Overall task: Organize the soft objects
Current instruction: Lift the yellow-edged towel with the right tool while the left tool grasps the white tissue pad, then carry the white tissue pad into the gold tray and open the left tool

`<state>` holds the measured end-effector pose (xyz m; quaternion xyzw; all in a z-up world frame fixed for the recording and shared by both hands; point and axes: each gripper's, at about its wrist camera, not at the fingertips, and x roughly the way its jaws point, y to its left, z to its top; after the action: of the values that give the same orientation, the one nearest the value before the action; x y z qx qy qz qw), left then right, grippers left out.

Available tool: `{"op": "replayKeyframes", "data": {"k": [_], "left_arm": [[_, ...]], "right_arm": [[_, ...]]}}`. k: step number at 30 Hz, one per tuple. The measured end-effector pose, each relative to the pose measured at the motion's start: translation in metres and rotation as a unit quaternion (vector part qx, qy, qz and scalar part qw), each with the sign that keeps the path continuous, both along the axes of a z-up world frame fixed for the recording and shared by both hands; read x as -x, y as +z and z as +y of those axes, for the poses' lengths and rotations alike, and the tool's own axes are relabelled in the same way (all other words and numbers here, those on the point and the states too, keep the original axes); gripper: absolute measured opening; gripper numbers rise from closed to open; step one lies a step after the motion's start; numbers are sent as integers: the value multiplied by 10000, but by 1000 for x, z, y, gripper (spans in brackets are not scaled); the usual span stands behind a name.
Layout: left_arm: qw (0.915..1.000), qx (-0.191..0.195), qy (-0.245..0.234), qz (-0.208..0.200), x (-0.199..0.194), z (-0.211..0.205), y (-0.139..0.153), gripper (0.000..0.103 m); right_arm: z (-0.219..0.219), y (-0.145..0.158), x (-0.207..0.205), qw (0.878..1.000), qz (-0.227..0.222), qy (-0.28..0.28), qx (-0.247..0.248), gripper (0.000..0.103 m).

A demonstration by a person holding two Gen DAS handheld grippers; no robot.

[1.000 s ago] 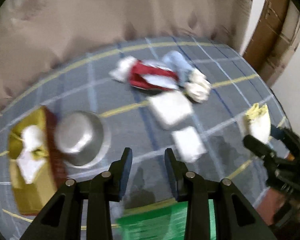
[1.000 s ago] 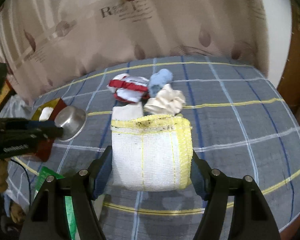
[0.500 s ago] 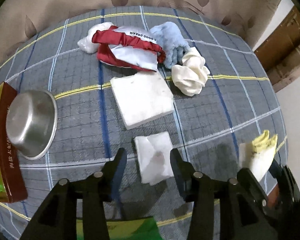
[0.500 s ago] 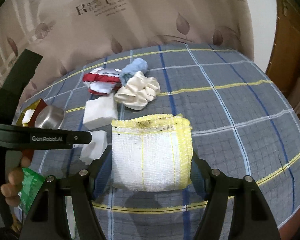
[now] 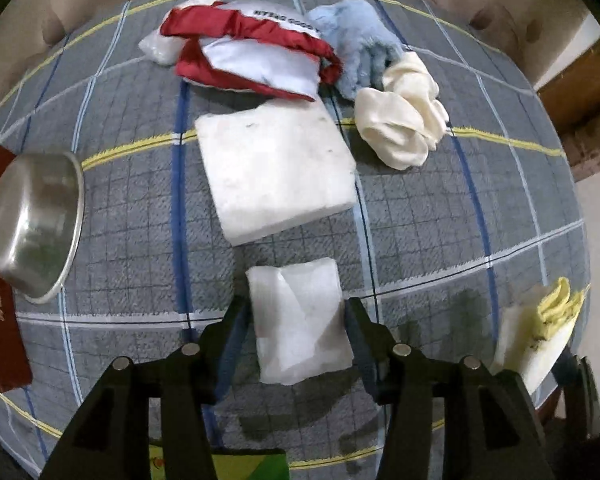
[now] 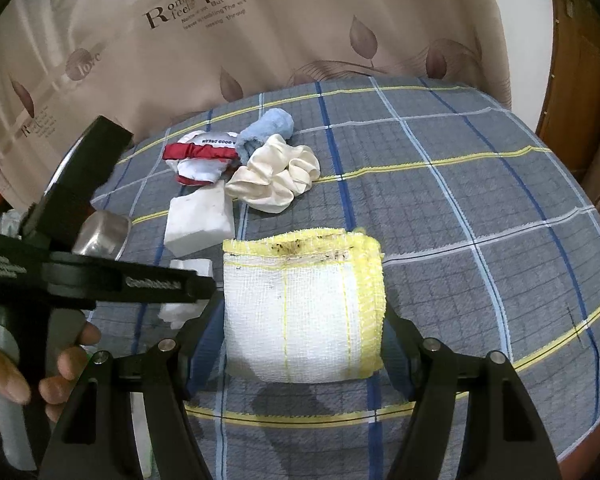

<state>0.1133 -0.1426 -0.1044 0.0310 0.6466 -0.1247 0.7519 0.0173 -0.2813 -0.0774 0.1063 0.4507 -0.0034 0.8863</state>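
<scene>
Left fingers (image 5: 242, 324) opening around white pad (image 5: 300, 324); right fingers (image 6: 210, 328) clamp yellow-edged cloth (image 6: 300, 308); pouch (image 6: 202, 156) reads "GOOD DREAM".

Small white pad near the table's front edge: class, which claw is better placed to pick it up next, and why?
Left. The left claw straddles the small white pad, jaws opening; the right claw already grips the yellow-edged cloth.

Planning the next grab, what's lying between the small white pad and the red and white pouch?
The big white foam block lies between the small white pad and the red and white pouch; the left wrist view shows it.
</scene>
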Motion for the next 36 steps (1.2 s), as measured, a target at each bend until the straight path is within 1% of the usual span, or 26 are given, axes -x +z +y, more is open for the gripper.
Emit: {"op": "replayKeyframes", "data": {"k": [2, 4, 7, 10, 15, 21, 23, 26, 29, 32, 36], "left_arm": [[10000, 78, -55, -15, 1, -3, 0, 51], [9997, 252, -16, -10, 2, -6, -1, 50], [9993, 345, -102, 34, 3, -10, 0, 24], [9986, 499, -168, 91, 5, -10, 1, 18], [9977, 650, -193, 21, 13, -5, 8, 17], [9969, 753, -201, -145, 20, 15, 30, 17], [9969, 764, -125, -157, 19, 22, 35, 17], [9959, 882, -26, -174, 22, 38, 44, 17], [9956, 877, 9, -319, 26, 52, 57, 17], [9951, 853, 23, -489, 29, 68, 71, 17], [9946, 684, 122, -765, 28, 95, 87, 17]], "right_arm": [[0, 0, 0, 10000, 9, 0, -28, 67], [0, -1, 0, 10000, 20, -17, -39, 67], [-1, -1, 0, 10000, 16, -43, -43, 67], [-1, -1, 1, 10000, 7, -42, -43, 67], [0, 0, 0, 10000, 10, -23, -11, 67], [0, -1, -1, 10000, 32, -23, 73, 67], [1, -3, -2, 9999, 50, 7, 103, 67], [3, -5, -2, 9998, 80, 40, 153, 67], [4, -7, -2, 9996, 106, 48, 277, 67], [6, -10, -2, 9995, 128, 53, 285, 67], [8, -13, -3, 9992, 164, 75, 358, 67]]}}
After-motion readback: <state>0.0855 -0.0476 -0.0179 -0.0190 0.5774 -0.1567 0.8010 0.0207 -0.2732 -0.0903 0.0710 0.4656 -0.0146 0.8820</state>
